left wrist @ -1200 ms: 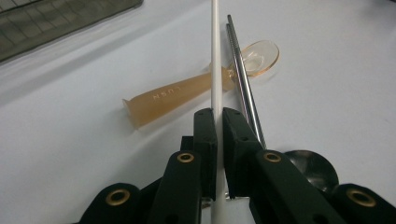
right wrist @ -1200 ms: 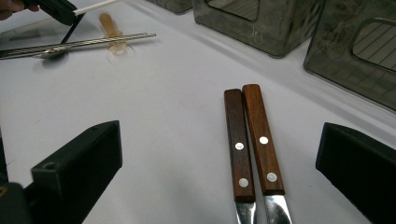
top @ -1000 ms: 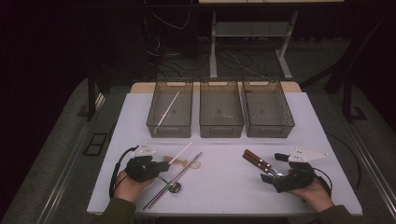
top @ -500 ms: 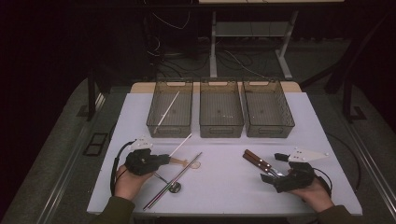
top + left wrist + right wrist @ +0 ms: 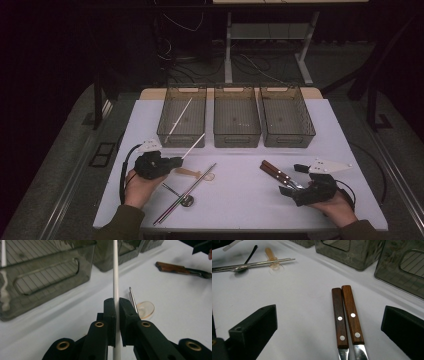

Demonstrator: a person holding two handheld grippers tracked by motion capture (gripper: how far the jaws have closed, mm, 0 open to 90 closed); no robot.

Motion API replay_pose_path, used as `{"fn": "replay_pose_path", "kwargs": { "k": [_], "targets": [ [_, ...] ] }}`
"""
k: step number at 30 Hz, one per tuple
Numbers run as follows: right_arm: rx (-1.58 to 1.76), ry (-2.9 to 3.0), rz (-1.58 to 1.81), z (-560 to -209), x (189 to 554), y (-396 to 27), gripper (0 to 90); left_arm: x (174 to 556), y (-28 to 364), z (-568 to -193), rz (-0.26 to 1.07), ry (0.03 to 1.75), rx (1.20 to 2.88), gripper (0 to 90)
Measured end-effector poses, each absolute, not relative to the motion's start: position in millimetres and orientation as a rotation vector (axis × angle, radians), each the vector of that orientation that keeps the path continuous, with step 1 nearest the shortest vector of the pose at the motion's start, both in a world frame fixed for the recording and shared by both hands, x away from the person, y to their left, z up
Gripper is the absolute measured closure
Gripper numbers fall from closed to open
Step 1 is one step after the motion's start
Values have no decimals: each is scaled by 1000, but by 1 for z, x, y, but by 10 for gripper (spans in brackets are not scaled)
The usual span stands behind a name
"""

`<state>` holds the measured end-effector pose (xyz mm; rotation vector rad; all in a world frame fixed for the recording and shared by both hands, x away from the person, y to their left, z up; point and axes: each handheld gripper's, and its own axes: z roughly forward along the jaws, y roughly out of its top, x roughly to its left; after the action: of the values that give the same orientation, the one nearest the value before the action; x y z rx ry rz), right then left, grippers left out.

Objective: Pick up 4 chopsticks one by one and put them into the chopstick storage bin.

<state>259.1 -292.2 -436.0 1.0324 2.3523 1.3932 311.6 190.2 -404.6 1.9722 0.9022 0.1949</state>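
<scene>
Your left gripper (image 5: 117,305) clamps a white chopstick (image 5: 115,272), its tip toward the left bin (image 5: 182,116). Your right gripper (image 5: 329,322) stands wide open, gripping nothing, around two wooden-handled knives (image 5: 345,315).

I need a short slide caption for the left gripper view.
Left gripper shut on a white chopstick, near a smoky plastic bin.

Black tongs (image 5: 176,161), brass-ringed screw holes, grey three-cornered top plates, trailing black cables; olive sleeves.
</scene>
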Motion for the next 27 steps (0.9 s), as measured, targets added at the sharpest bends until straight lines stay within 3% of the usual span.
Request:
{"fn": "replay_pose_path", "kwargs": {
  "k": [27],
  "targets": [
    [1044,2351,1397,-437,260,-293,7,354,183,-384,246,886,1899,843]
  ]
}}
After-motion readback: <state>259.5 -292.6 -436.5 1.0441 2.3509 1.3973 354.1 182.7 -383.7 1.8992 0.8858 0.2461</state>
